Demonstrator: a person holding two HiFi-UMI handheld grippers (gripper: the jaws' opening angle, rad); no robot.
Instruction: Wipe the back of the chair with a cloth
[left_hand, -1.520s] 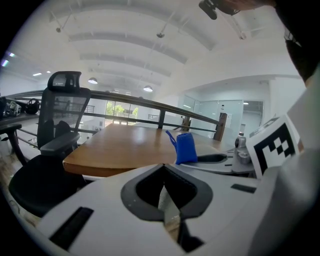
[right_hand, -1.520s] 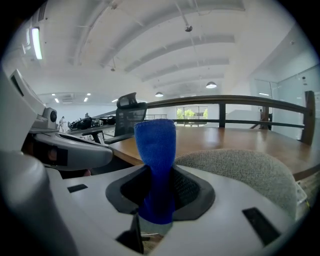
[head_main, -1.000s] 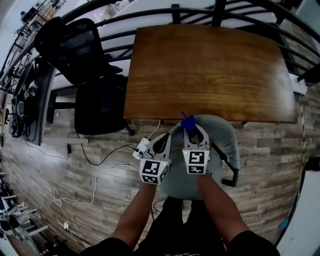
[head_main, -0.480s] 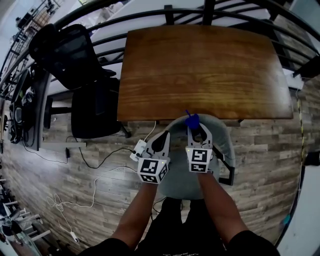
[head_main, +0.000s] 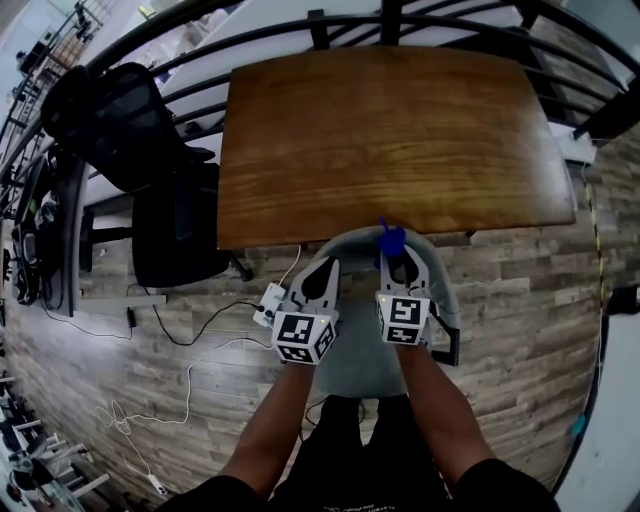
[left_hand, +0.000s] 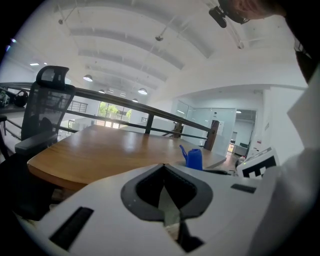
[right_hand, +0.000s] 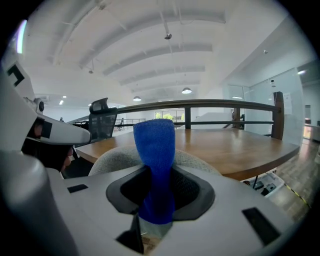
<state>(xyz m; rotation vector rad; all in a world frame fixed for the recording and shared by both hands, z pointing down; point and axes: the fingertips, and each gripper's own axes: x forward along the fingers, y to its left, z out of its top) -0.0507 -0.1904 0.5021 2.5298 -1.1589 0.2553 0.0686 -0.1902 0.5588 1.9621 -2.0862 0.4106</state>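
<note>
A grey upholstered chair (head_main: 445, 285) stands tucked at the near edge of the wooden table (head_main: 390, 130); its curved back (right_hand: 200, 162) shows just beyond my right jaws. My right gripper (head_main: 395, 258) is shut on a blue cloth (right_hand: 156, 165), which stands up from the jaws; the blue cloth (head_main: 389, 238) hangs over the chair's back rim. My left gripper (head_main: 320, 280) is shut with nothing in it, held to the left of the chair. In the left gripper view the blue cloth (left_hand: 192, 158) appears to the right beyond the jaws.
Two black office chairs (head_main: 150, 170) stand left of the table. A white power strip (head_main: 268, 303) and cables (head_main: 190, 350) lie on the wood floor at the left. A black railing (head_main: 300, 30) runs behind the table.
Both grippers have stayed together over the chair with the cloth still held; the view has shifted a little so the table and chairs sit further left and higher.
</note>
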